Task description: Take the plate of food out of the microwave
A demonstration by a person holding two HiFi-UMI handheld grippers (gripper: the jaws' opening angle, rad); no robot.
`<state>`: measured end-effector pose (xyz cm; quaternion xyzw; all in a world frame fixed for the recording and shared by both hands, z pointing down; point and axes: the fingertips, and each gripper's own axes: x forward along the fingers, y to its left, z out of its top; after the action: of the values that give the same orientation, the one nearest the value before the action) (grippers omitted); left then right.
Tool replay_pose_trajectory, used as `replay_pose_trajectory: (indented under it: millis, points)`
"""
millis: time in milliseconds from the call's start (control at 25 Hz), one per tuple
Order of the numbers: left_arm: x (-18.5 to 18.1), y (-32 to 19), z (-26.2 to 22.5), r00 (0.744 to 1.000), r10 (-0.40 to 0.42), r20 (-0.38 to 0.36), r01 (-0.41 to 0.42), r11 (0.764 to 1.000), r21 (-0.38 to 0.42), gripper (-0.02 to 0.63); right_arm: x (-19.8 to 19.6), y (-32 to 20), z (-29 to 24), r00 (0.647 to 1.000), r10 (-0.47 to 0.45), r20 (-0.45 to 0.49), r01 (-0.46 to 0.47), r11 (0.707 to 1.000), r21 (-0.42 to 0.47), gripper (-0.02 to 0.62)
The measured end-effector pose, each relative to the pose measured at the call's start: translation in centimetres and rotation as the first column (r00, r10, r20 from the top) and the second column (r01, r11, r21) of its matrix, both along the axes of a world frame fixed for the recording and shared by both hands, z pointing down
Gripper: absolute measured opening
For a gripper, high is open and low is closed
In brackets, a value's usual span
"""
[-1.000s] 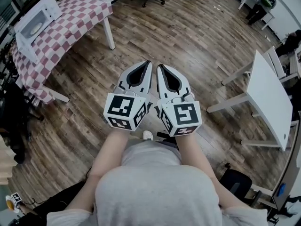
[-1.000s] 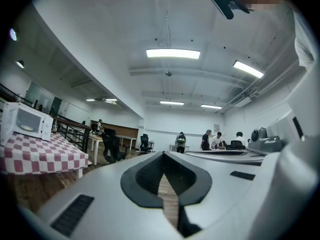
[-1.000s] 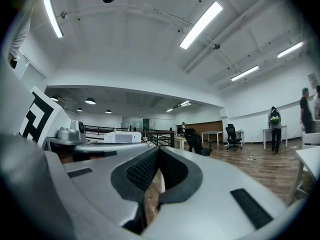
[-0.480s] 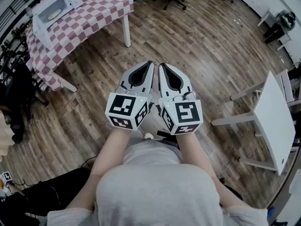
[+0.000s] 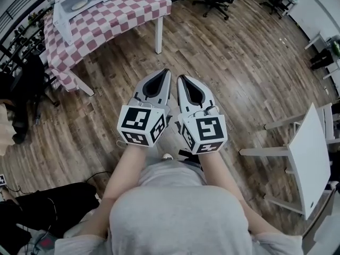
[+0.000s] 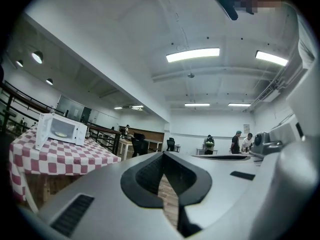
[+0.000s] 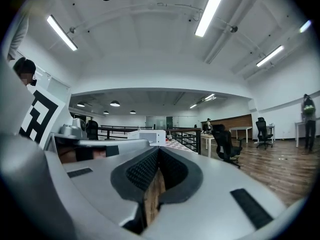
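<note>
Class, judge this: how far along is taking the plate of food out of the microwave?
Done: nothing; the plate sits inside the microwave on the checked table. In hand: nothing; the left hand-held gripper and right hand-held gripper are shut, empty. Left: reach the microwave, lift the plate out.

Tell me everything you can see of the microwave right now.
The microwave is a white box standing upright on the red-and-white checked tablecloth, at the head view's top left. A pale plate shows in its front; its door looks swung open at one side. Nothing else touches it.
</note>
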<state>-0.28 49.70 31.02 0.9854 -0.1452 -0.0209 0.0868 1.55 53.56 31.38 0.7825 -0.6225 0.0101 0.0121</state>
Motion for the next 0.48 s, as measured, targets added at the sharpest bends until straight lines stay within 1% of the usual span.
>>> replay_pose_trajectory:
  millis: [480]
  points:
    - [-1.3,-7.0,-0.3,0.996,-0.090,0.008,0.090,0.996,0.015,0.003,-0.5,-6.8,-0.3,0.997,-0.082,-0.001,0.082,0.997,0.005,0.026]
